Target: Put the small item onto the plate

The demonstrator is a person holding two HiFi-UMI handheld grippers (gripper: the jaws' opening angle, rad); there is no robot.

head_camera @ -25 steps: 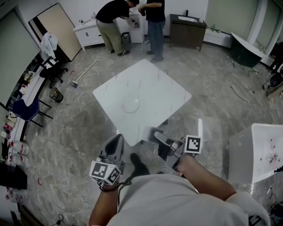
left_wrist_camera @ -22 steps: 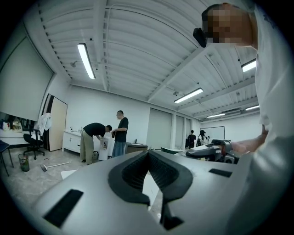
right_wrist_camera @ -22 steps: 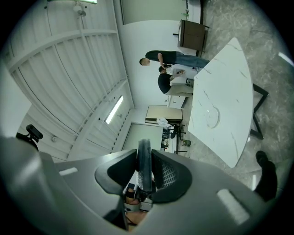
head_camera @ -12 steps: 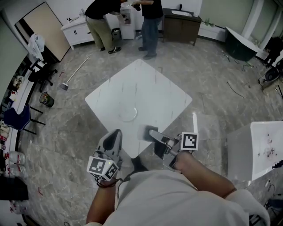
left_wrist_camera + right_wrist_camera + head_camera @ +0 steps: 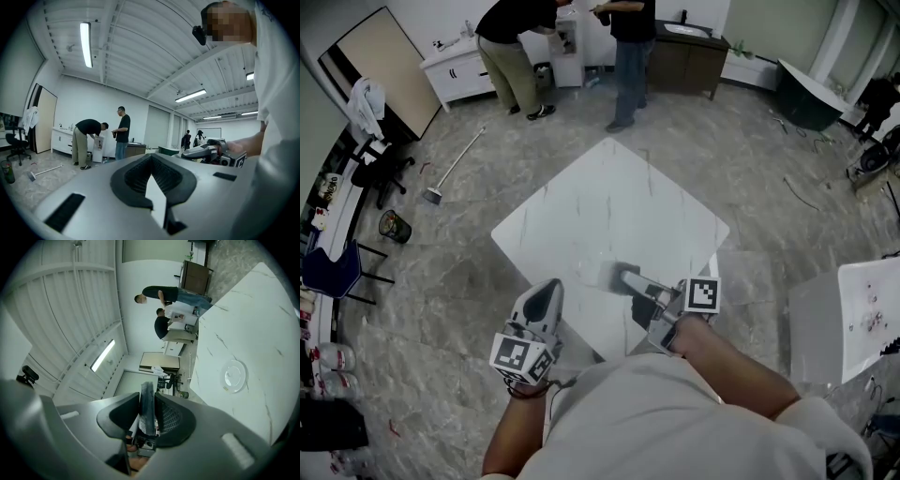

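A clear glass plate (image 5: pixel 233 376) lies on the white marble table (image 5: pixel 619 202); in the head view the plate (image 5: pixel 587 266) is faint, near the table's front corner. My right gripper (image 5: pixel 628 279) is shut on a small dark flat item (image 5: pixel 146 406), which shows as a grey patch (image 5: pixel 613 275) just right of the plate, over the table. My left gripper (image 5: pixel 544 302) hovers at the table's front-left edge, shut with nothing between its pads (image 5: pixel 151 161). The right gripper (image 5: pixel 211 152) also shows from the side in the left gripper view.
Two people (image 5: pixel 623 42) stand at white cabinets (image 5: pixel 455 66) beyond the table. A broom (image 5: pixel 450 172) lies on the floor at left, with chairs (image 5: pixel 370 173) further left. Another white table (image 5: pixel 867 319) stands at right, and a dark cabinet (image 5: pixel 689 52) at the back.
Both grippers have moved forward from off the table's near corner to over its front part. The held item has come up beside the plate.
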